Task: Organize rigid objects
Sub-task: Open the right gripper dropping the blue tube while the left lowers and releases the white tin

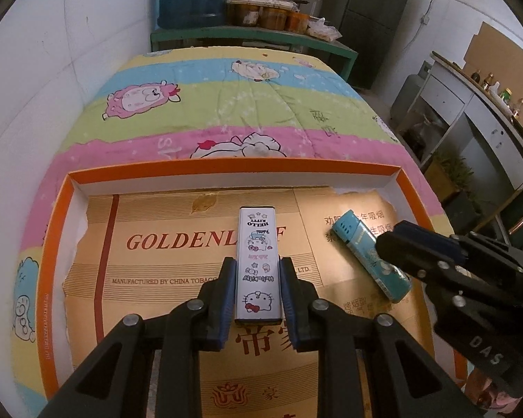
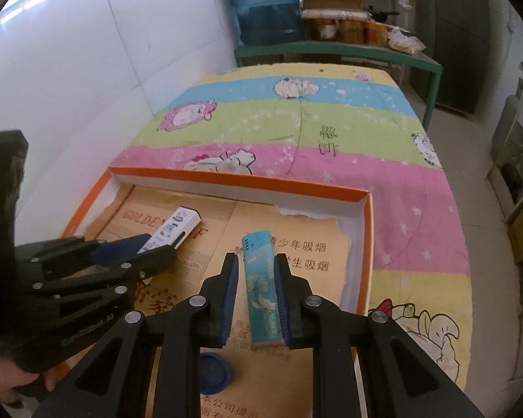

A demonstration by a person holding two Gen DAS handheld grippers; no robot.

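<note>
Only the right wrist view showed a blue cap (image 2: 215,372) in the orange tray (image 1: 226,165) on the bed, where the left gripper (image 1: 258,299) clenched the white lighter (image 1: 258,264) and the right gripper (image 2: 255,299) clenched the teal lighter (image 2: 261,285), both inside the tray.

A bed (image 1: 226,104) with a striped cartoon quilt (image 2: 331,132) carried a shallow orange box (image 1: 233,165), which lay directly on the quilt.
</note>
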